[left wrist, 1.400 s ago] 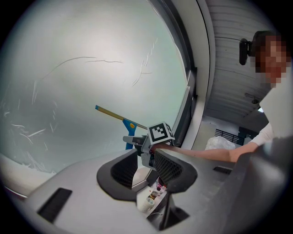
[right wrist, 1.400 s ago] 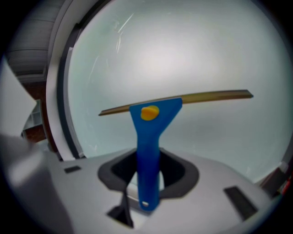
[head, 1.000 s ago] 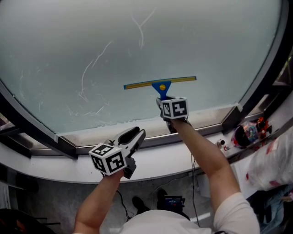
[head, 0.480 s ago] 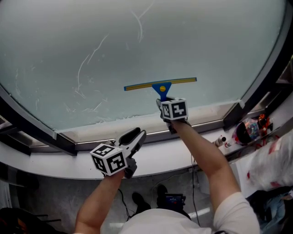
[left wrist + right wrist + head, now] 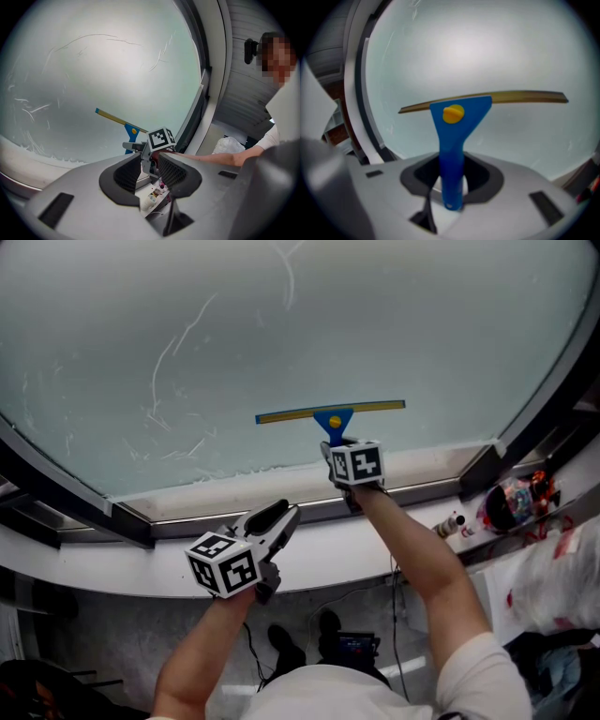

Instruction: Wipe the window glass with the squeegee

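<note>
Squeegee (image 5: 330, 414) blade lies across the lower window glass (image 5: 375, 315), apparently touching it, its blue handle clamped in the right claw (image 5: 338, 441). Left claw (image 5: 279, 516) hangs empty, jaws apart, over the sill (image 5: 94, 570).

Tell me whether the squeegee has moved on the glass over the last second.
Yes. The squeegee has slid down: its blade now sits closer to the lower window frame and farther below the white streaks.

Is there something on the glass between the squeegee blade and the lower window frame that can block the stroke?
Nothing visible does. The squeegee, held in the right gripper, has bare glass below its blade down to the lower frame.
</note>
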Demonstrator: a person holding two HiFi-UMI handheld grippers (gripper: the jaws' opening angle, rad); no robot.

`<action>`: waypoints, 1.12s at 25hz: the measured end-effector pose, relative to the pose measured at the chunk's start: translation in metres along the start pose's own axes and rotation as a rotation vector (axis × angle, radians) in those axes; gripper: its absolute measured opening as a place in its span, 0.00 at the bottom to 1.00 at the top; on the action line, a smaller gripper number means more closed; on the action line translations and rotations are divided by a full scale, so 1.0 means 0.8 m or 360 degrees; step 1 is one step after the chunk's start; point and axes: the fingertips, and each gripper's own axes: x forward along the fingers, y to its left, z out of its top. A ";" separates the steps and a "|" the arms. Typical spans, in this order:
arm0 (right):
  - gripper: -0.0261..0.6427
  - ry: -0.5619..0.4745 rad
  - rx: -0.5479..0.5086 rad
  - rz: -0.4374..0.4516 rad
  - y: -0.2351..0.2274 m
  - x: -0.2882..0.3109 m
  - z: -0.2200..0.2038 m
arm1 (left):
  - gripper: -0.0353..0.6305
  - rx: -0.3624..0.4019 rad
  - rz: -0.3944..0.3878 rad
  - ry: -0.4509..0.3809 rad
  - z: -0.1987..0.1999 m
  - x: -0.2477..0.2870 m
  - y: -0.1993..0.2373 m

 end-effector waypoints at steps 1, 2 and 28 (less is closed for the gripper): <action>0.27 0.0008 -0.0002 -0.0001 0.000 0.001 -0.003 | 0.26 -0.0005 0.0001 0.0004 -0.002 0.000 0.001; 0.27 0.0016 -0.0005 -0.0002 -0.001 0.002 -0.006 | 0.26 -0.0010 0.0003 0.0007 -0.005 0.001 0.002; 0.27 0.0153 -0.0004 -0.0020 -0.011 0.044 -0.092 | 0.26 -0.0118 0.0043 0.0100 -0.068 0.011 0.026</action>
